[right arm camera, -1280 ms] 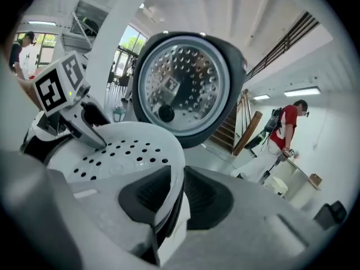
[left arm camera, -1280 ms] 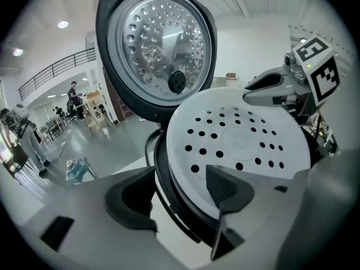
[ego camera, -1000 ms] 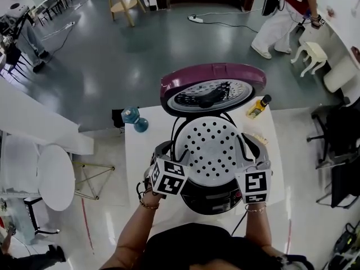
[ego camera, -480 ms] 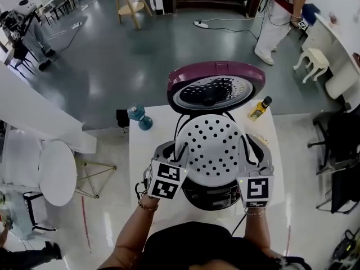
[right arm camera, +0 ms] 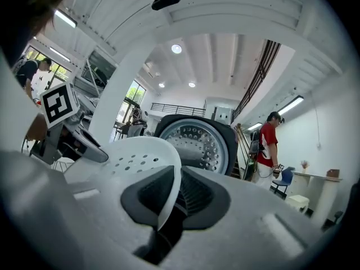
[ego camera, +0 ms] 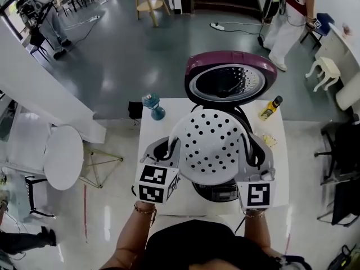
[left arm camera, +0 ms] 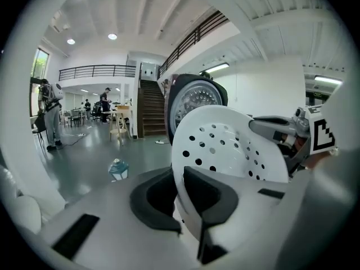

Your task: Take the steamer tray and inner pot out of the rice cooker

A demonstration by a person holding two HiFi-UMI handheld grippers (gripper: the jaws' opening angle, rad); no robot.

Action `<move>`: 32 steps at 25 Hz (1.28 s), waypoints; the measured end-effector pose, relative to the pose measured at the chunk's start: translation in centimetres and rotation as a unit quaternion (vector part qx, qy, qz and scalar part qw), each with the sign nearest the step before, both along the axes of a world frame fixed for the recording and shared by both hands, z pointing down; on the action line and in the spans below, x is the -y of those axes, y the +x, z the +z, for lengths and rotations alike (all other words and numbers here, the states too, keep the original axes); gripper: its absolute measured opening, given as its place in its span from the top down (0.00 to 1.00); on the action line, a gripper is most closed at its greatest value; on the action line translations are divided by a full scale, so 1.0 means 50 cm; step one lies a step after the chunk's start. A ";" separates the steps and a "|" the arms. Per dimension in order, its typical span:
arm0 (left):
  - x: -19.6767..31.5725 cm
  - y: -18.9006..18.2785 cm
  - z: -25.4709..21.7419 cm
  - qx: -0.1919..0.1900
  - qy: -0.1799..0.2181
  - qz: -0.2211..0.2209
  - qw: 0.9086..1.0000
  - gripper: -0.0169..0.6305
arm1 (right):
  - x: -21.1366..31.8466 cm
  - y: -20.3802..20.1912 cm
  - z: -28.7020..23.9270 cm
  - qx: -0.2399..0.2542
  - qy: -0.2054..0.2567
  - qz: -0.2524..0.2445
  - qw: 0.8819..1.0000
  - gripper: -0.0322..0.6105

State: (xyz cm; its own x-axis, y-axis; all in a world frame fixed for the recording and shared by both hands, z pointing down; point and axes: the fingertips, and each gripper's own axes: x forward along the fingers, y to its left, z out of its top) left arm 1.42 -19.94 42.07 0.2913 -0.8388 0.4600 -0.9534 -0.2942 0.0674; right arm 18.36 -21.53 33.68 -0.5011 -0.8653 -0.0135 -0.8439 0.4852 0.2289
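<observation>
Nothing legible — no text, label or number.

Steamer tray (ego camera: pixel 211 142) raised above rice cooker (ego camera: pixel 220 192); left tongs (left arm camera: pixel 179 193) just closed on it.

The steamer tray (ego camera: pixel 211 145) is a round white dish pierced all over with dark holes, raised over the rice cooker (ego camera: pixel 216 191) and covering most of its dark body from above. The cooker's lid (ego camera: pixel 230 80), purple outside with a silvery perforated inner plate, stands open just behind the tray
</observation>
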 end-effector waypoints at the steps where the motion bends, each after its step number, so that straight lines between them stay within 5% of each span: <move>1: -0.009 -0.012 -0.002 -0.004 0.002 -0.006 1.000 0.92 | -0.010 -0.011 -0.002 0.005 0.003 -0.005 1.000 0.89; 11: -0.086 -0.162 -0.030 -0.018 0.018 -0.032 0.999 0.94 | -0.077 -0.160 -0.018 0.001 0.006 -0.043 0.999 0.88; 22: -0.123 -0.358 -0.016 -0.008 -0.008 0.002 1.000 0.94 | -0.121 -0.348 0.014 -0.005 -0.011 -0.020 1.000 0.88; 28: -0.122 -0.427 0.064 -0.009 -0.055 0.028 0.998 0.94 | -0.131 -0.401 0.132 -0.032 -0.105 0.024 0.994 0.88; 32: -0.115 -0.466 0.140 0.016 -0.102 0.047 0.994 0.94 | -0.141 -0.432 0.222 -0.008 -0.157 0.055 0.986 0.88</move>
